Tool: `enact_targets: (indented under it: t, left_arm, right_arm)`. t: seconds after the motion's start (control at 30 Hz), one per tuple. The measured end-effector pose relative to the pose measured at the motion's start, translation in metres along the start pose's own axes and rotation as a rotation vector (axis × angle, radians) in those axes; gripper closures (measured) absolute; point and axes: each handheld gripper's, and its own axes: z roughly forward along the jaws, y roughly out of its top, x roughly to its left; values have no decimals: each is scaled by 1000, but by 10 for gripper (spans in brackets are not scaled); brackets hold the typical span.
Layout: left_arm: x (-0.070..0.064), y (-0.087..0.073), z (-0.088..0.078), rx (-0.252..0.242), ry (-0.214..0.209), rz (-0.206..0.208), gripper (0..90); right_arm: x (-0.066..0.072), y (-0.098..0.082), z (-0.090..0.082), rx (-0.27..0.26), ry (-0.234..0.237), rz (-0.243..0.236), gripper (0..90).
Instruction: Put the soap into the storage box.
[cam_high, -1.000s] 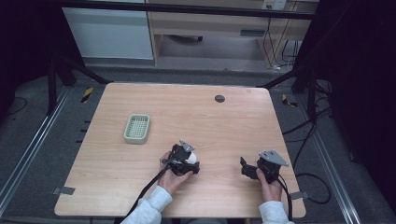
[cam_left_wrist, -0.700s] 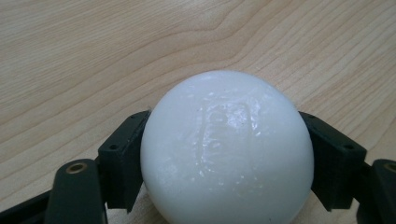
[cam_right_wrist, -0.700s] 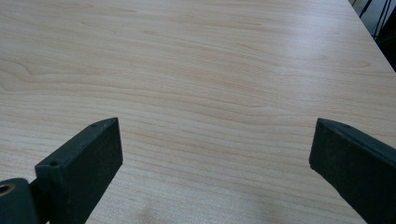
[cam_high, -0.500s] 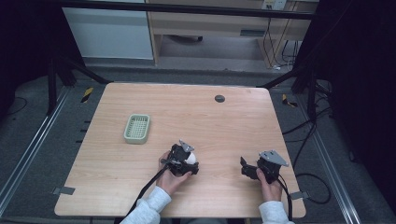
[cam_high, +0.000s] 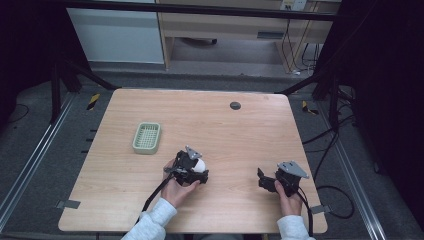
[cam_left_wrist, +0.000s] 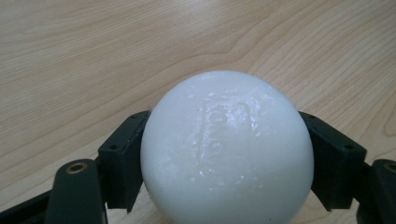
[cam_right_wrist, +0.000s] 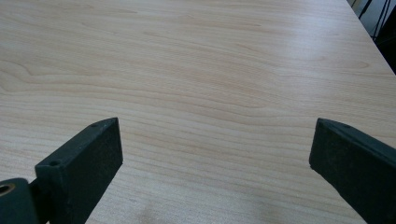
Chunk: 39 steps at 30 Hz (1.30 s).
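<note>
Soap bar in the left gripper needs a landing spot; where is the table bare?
Bare wood lies between the green basket and the dark disc, and between the left gripper holding the soap bar and the right gripper. Nowhere looks crowded.

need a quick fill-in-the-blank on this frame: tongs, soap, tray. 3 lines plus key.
1. The left tongs are shut on a white bar of ____.
2. The right tongs are ____, with bare table between the jaws.
3. The green tray lies on the ____ side of the soap in the high view.

Missing words: soap; open; left
</note>
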Motion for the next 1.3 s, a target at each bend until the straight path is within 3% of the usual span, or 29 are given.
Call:
enact_targets:
  t: [0.27,0.6,0.9,1.3]
  left_arm:
    - [10,3,-14,-22,3,-10,243]
    - [27,12,-40,-67,35,-28,243]
    - [40,19,-53,-90,55,-42,243]
    - [73,29,-68,-112,94,-89,243]
  right_arm:
    - [0,0,0,-2,-2,-2,30]
    - [0,0,0,-3,-3,-2,30]
    - [-1,0,0,-1,-7,-1,30]
    - [-2,0,-1,-15,0,13,30]
